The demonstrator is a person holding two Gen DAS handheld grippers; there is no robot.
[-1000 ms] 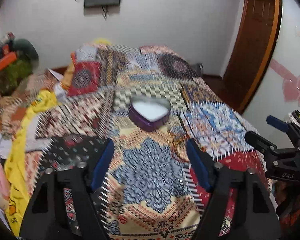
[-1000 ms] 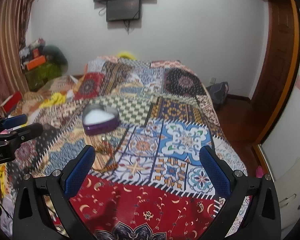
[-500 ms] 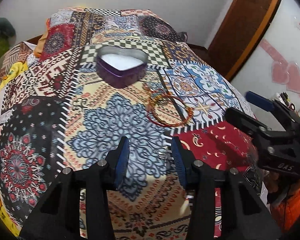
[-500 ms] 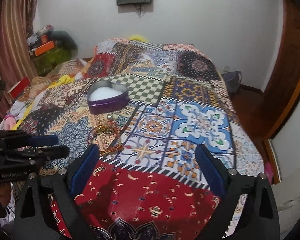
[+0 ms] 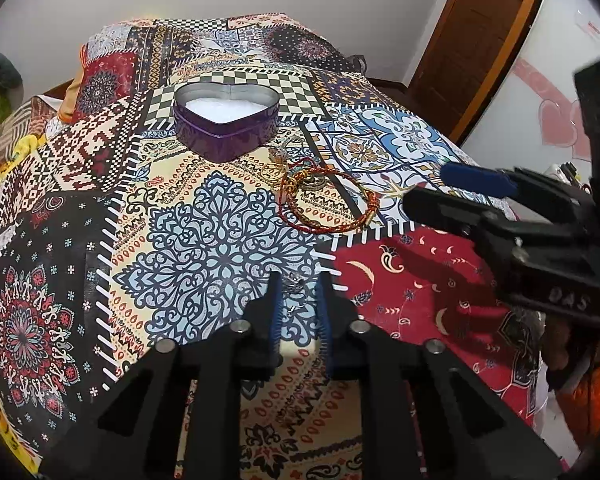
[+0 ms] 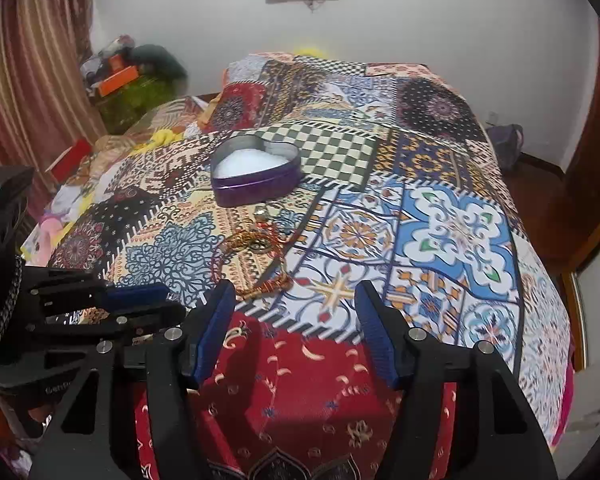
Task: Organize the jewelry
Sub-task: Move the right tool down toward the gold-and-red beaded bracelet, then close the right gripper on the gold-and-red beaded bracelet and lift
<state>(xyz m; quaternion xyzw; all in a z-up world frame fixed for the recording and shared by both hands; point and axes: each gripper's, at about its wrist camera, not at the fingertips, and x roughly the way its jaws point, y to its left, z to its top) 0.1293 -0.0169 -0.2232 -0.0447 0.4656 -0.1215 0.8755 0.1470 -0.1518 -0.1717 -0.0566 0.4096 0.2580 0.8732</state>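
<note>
The heart-shaped tin [image 5: 226, 120] sits open on the patchwork bedspread [image 5: 204, 240], purple-walled, its inside white. Just in front of the tin, toward the cameras, lies a tangle of jewelry — a red-and-gold cord bracelet [image 5: 328, 204] and some small gold pieces [image 5: 274, 172] touching it. Nearer than the bracelet, well apart from the tin, a tiny silvery piece [image 5: 294, 282] lies between the blue pads of the left gripper [image 5: 296, 300], whose jaws stand narrow around it — whether they touch it I cannot tell. The right gripper [image 6: 296, 316] hangs near the bracelet, jaws wide and holding nothing.
</note>
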